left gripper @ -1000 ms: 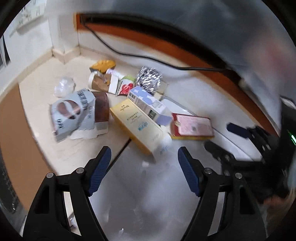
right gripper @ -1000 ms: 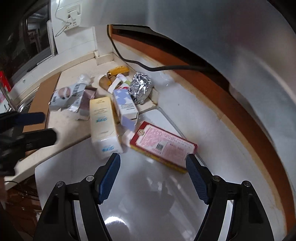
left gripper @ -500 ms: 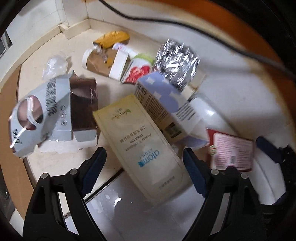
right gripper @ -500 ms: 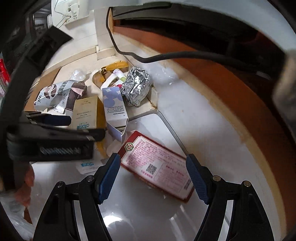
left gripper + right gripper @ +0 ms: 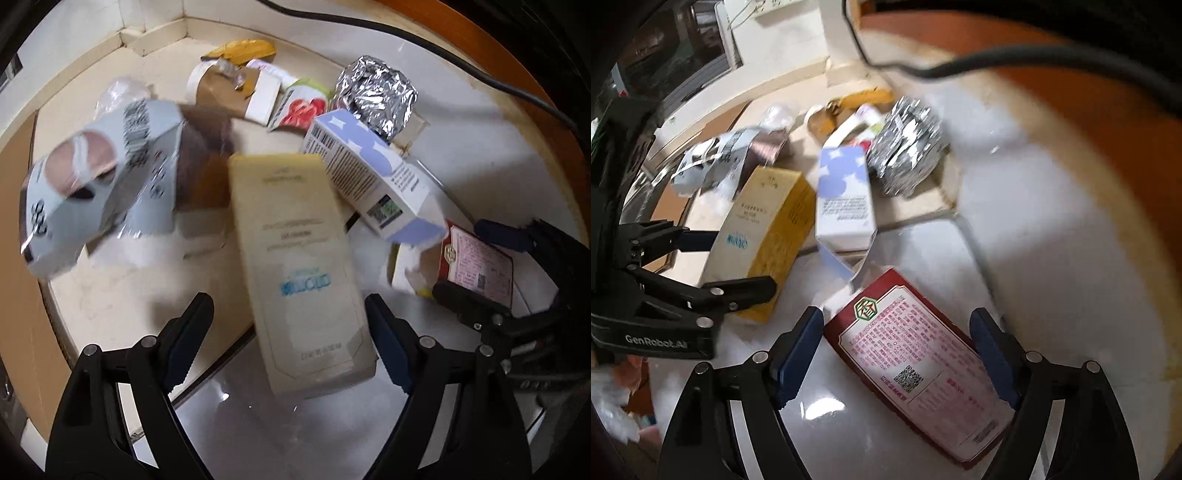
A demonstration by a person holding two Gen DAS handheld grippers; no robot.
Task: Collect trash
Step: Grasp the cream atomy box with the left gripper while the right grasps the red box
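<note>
Trash lies in a floor corner. My left gripper (image 5: 290, 325) is open, its jaws on either side of a pale yellow box (image 5: 295, 266), not touching it that I can see. My right gripper (image 5: 899, 349) is open astride a red and pink box (image 5: 916, 358) lying flat on the floor. A white and lilac box (image 5: 373, 173) lies between the two boxes. The right gripper shows in the left view (image 5: 484, 266) over the red box (image 5: 480, 269); the left gripper shows in the right view (image 5: 727, 262) around the yellow box (image 5: 764, 240).
A foil ball (image 5: 376, 96), a grey torn carton (image 5: 99, 181), a brown paper cup (image 5: 229, 88), a clear plastic wrapper (image 5: 122, 92) and a yellow wrapper (image 5: 243, 48) lie toward the corner. A black cable (image 5: 997, 62) runs along the orange skirting. A brown board (image 5: 18, 258) borders the left.
Both grippers have moved down and forward onto the pile. The yellow box now sits between the left jaws and the red box between the right jaws. Both stayed open.
</note>
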